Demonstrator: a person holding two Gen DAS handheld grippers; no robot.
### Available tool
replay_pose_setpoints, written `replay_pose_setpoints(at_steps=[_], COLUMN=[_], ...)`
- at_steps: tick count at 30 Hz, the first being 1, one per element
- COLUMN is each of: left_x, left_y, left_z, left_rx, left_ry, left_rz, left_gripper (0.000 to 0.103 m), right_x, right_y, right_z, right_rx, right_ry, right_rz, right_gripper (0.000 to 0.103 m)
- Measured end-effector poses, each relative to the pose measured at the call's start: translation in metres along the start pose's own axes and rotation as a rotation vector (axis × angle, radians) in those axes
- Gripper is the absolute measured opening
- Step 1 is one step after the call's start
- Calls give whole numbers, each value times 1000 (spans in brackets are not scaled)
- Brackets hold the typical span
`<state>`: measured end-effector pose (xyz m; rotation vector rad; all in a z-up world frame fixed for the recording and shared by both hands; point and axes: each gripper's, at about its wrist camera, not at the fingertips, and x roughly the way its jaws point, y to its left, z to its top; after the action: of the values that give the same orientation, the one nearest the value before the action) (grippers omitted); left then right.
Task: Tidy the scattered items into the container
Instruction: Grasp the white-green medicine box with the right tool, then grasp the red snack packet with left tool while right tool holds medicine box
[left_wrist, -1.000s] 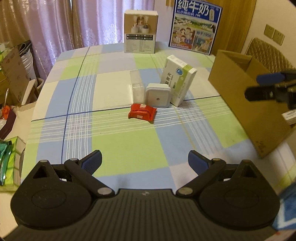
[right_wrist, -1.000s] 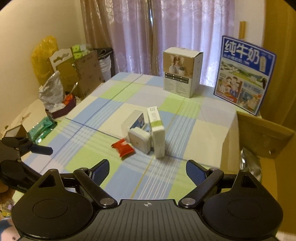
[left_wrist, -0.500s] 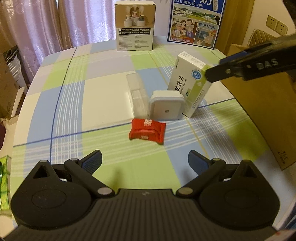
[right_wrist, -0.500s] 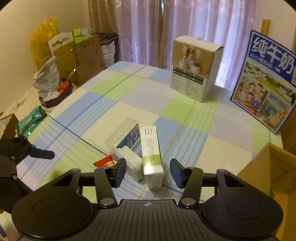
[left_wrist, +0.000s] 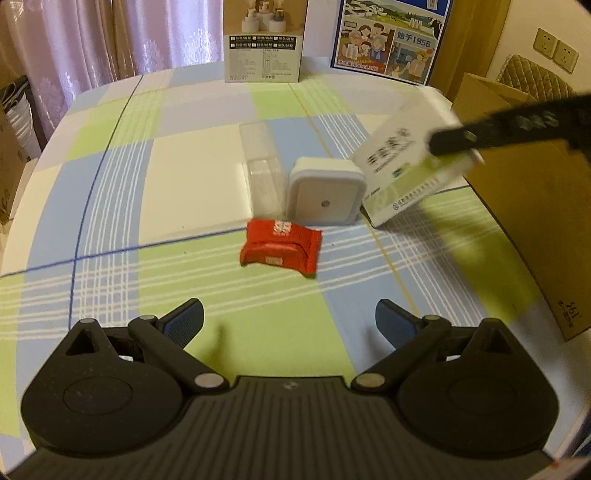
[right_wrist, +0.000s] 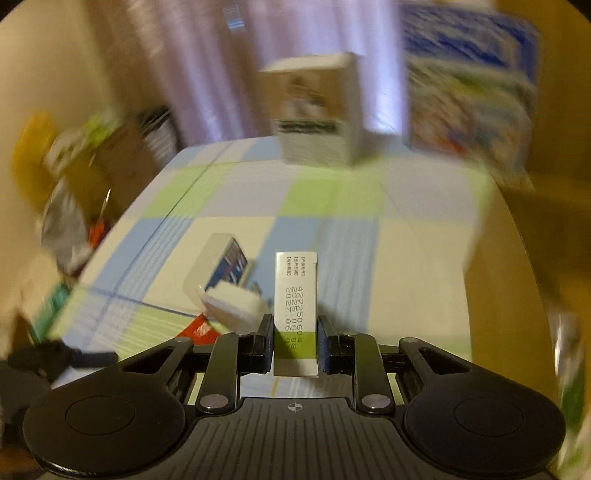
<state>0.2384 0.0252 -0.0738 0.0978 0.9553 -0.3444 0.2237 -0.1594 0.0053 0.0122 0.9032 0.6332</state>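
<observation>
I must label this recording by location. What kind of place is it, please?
Most likely a home dining room: a table with a checked tablecloth, long curtains behind it, a padded chair by wall sockets, and a cardboard box on the table.

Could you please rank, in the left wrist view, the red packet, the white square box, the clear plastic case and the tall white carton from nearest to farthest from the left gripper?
From the left gripper:
1. Red packet, just ahead, near centre.
2. White square box, behind it, slightly right.
3. Clear plastic case, beside that box on its left, reaching farther back.
4. Tall white carton, at the table's far edge.
</observation>
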Motion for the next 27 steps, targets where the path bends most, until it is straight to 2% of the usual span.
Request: replay_pose_setpoints(at_steps=[5, 7, 10, 14, 17, 20, 27], left_x=[-8, -12, -18, -21, -19, -16, -1], left_y=[-9, -11, -13, -14, -14, -13, -9], left_z=[-4, -5, -6, -7, -9, -10, -6], left_rx=[12, 14, 18, 20, 18, 23, 42], left_ry=[-3, -5, -10, -10, -5, -4, -4], left_rz=[-5, -2, 3, 11, 15, 19, 18], left_gripper=[98, 98, 98, 98, 98, 98, 98], right_x=[-13, -18, -26, -31, -24, -10, 13], right_y=[-20, -20, -18, -3, 5, 2, -10], right_z=[-37, -46, -53, -67, -77, -85, -84], right_rx=[135, 102, 36, -139, -228, -244, -224], right_ry=[77, 85, 80, 25, 0, -11, -6], right_rz=[9, -17, -58, -134, -153, -153, -157], right_gripper=[25, 30, 50, 62, 70, 76, 77])
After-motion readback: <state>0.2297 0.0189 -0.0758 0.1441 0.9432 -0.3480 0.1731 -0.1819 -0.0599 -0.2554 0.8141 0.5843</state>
